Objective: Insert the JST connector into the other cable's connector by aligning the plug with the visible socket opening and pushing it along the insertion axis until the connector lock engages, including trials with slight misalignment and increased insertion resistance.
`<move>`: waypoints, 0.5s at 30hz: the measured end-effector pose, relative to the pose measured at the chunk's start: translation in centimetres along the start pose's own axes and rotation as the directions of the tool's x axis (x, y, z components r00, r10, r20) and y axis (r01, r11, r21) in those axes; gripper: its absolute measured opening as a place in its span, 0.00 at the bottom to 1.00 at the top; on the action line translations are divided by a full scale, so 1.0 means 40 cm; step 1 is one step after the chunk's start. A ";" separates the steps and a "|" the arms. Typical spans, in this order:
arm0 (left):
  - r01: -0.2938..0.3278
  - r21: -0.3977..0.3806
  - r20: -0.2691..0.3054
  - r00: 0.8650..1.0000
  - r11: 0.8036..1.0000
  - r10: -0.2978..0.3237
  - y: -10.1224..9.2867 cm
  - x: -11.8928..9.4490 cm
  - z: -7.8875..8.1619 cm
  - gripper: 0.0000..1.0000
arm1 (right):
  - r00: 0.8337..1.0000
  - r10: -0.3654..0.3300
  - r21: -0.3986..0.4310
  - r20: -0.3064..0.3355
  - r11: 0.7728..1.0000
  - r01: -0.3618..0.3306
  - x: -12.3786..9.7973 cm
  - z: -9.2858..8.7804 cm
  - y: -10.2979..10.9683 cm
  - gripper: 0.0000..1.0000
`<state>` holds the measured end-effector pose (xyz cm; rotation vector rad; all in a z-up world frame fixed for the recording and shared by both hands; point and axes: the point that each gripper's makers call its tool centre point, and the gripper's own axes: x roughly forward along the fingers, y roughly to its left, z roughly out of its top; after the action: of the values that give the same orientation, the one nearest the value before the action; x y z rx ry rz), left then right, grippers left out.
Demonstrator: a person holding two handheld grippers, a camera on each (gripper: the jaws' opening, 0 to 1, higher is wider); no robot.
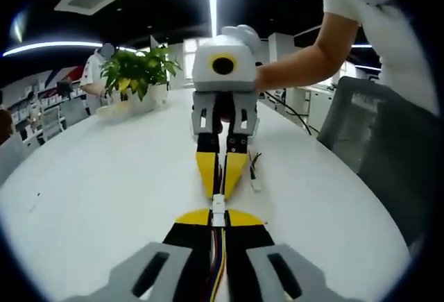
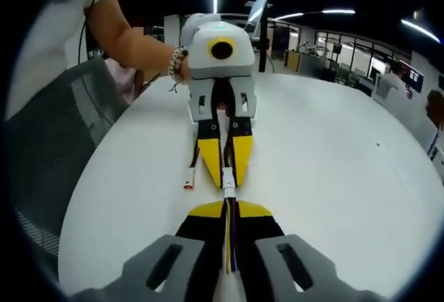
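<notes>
Because the two halves must meet along one straight line, the person holds the yellow-tipped tongs nose to nose just above the round white tabletop [image 1: 104, 177]. In the left gripper view, the left tongs [image 1: 218, 220] are narrowed onto a bundle of thin multicoloured wires [image 1: 219, 267] ending in a small white JST plug [image 1: 218, 208]. Facing them, the right tongs [image 1: 223, 170] are pinched on the mating white connector, and the two white parts appear to touch, though I cannot tell whether the lock has caught. In the right gripper view, the right tongs [image 2: 229, 213] grip their own yellow and dark wires [image 2: 229, 243], with the white connector joint [image 2: 228, 178] just ahead of the tips. A spare short cable with a small connector [image 2: 190, 175] lies on the tabletop just beside the left tongs [image 2: 223, 160]. A potted green plant [image 1: 135, 73] stands well apart. By my judgement, a push along the shared axis is the step in hand.
</notes>
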<state>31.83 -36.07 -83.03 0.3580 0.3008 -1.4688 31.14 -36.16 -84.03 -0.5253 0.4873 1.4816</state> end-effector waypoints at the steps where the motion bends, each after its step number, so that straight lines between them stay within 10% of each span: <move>1: -0.001 -0.002 -0.001 1.000 1.000 0.001 0.000 0.000 0.000 0.00 | 1.000 0.000 -0.007 -0.002 1.000 0.000 0.000 0.001 0.000 0.02; 11: -0.017 -0.038 0.038 0.999 0.999 0.019 0.004 0.007 0.027 0.03 | 1.000 0.000 -0.007 0.026 1.000 0.000 -0.002 0.016 -0.004 0.01; 15: -0.061 -0.080 0.017 0.998 0.995 0.063 0.024 0.001 0.018 0.38 | 1.000 -0.008 -0.014 0.016 1.000 0.008 -0.007 0.011 -0.005 0.01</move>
<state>32.77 -36.31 -82.36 0.2862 0.3289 -1.3947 31.31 -36.13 -83.52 -0.5255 0.4623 1.4813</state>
